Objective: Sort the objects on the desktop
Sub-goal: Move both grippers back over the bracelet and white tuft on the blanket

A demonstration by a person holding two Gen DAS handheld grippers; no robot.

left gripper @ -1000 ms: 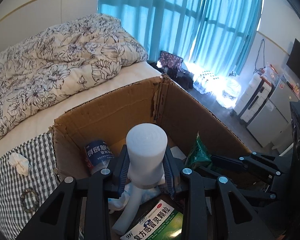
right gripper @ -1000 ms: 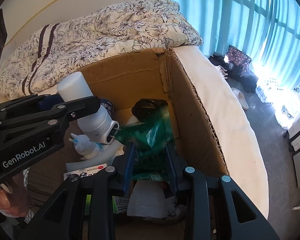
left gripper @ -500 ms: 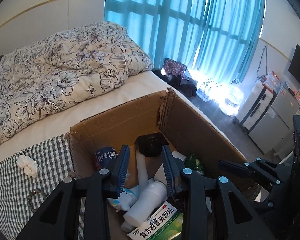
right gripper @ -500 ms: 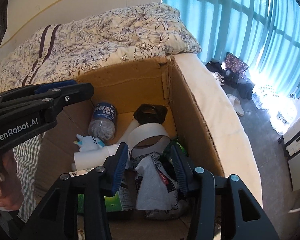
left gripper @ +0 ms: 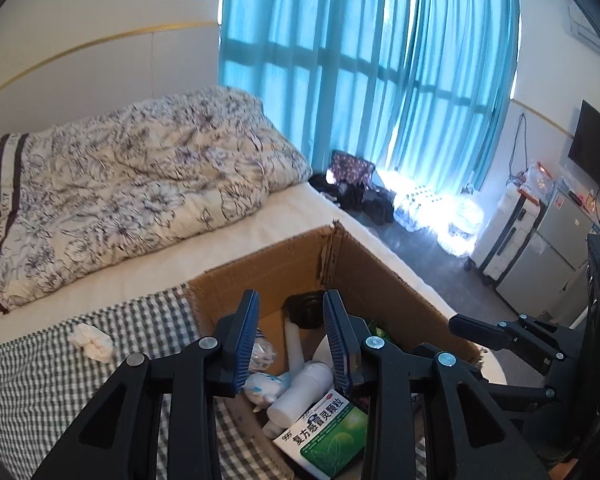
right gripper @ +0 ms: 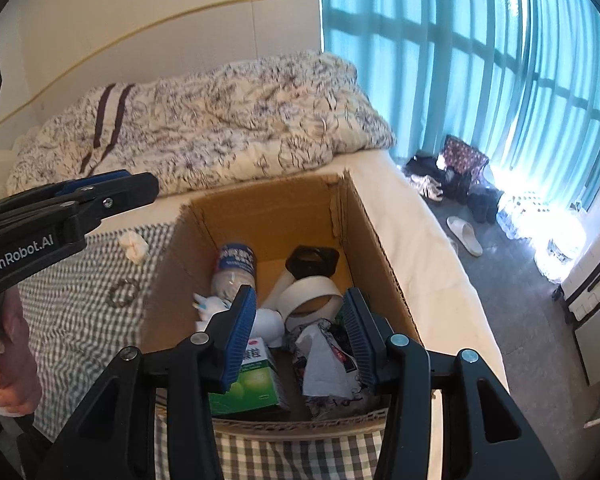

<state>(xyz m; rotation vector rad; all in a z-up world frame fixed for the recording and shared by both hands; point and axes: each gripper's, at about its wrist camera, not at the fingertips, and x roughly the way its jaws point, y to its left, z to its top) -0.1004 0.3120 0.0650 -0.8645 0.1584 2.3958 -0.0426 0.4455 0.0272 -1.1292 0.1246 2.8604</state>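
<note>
Both grippers are up above the box (right gripper: pixel 284 216) now, tilted down into it, and both have their jaws spread wide with nothing between them. The left gripper (left gripper: pixel 290 340) hangs over the box's near-left side, the right gripper (right gripper: pixel 300 336) over its near edge; a hand (right gripper: pixel 8 356) grips the left one's handle at the left edge of the right view. A second ago the left was clamped on the white bottle (left gripper: pixel 300 390) and the right on a green bag; since then both let go and pulled back up. The bottle lies in the box next to the green medicine carton (right gripper: pixel 252 384), with the tape roll (right gripper: pixel 312 292) and blue-label bottle (right gripper: pixel 234 268) further back. Crumpled tissue (right gripper: pixel 134 245) sits on the checked cloth (right gripper: pixel 80 320) left of the box.
</note>
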